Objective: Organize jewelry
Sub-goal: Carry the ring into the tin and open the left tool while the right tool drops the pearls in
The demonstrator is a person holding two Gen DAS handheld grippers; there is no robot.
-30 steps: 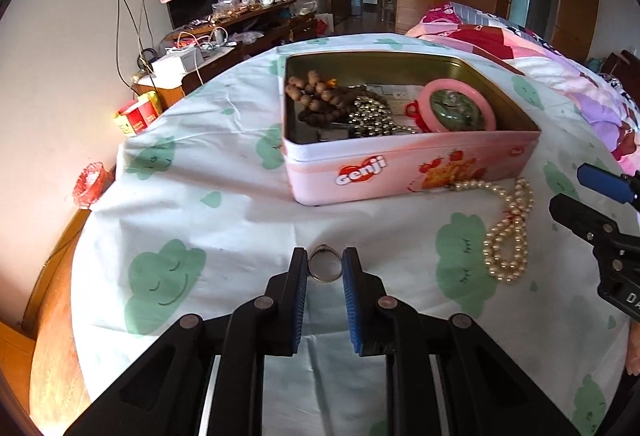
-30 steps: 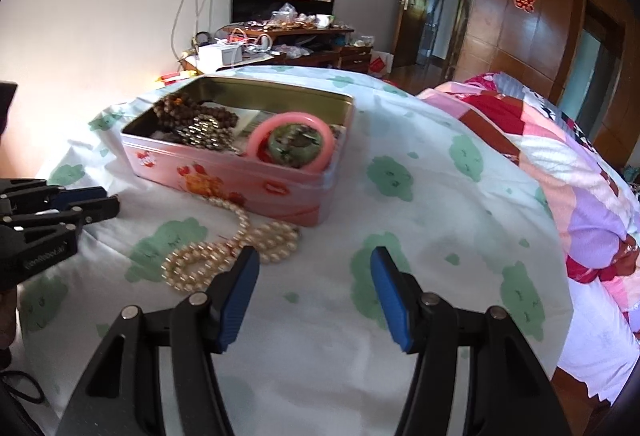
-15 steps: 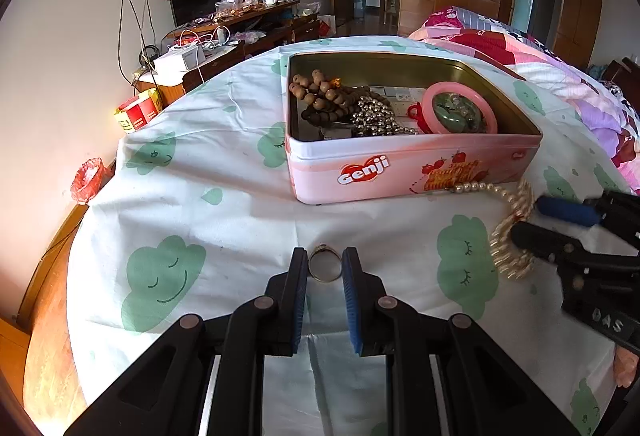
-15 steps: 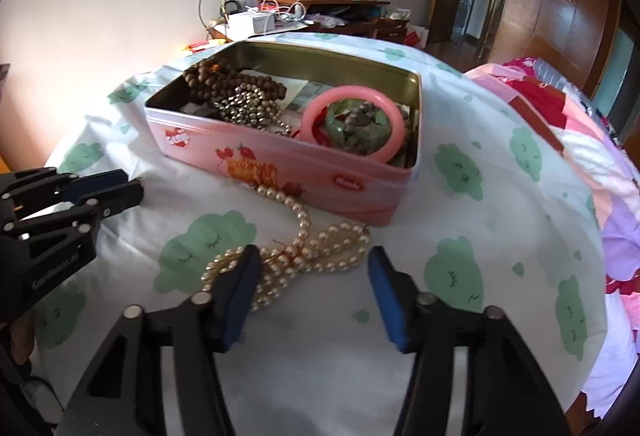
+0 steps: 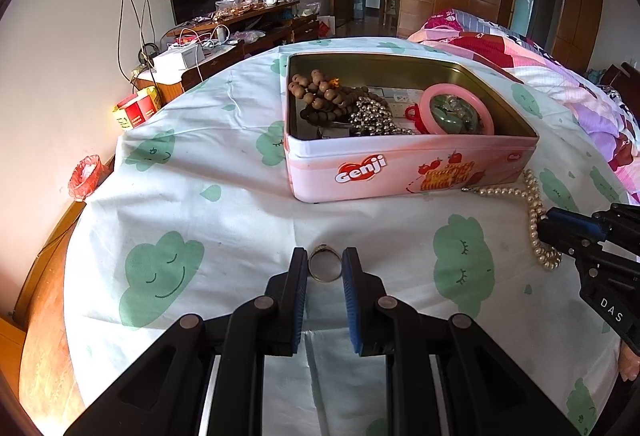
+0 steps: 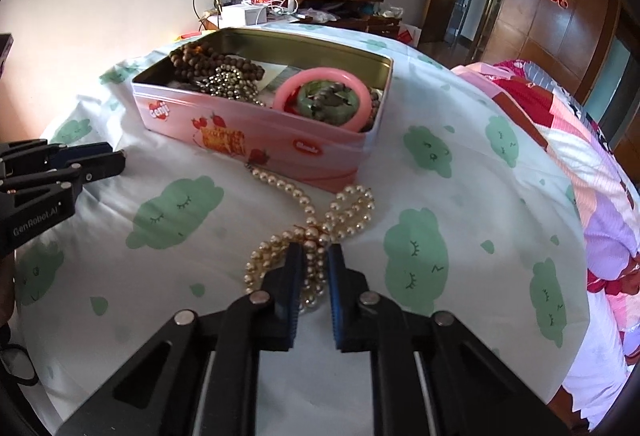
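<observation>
Most of your jewelry already lies in the pink Genji tin (image 5: 400, 172): wooden bead strands (image 5: 324, 96), a silvery bead chain (image 5: 376, 118), and a pink bangle (image 6: 324, 101) around what looks like a green one. Two pieces remain on the surface (image 5: 224, 220). Your left tongs (image 5: 325, 263) pinch a ring (image 5: 325, 268) upright, just off the cloth as far as I can tell. Your right tongs (image 6: 315, 256) have just been closing and now clamp the bunched pearl necklace (image 6: 320, 220) in front of the tin. Both need carrying in.
</observation>
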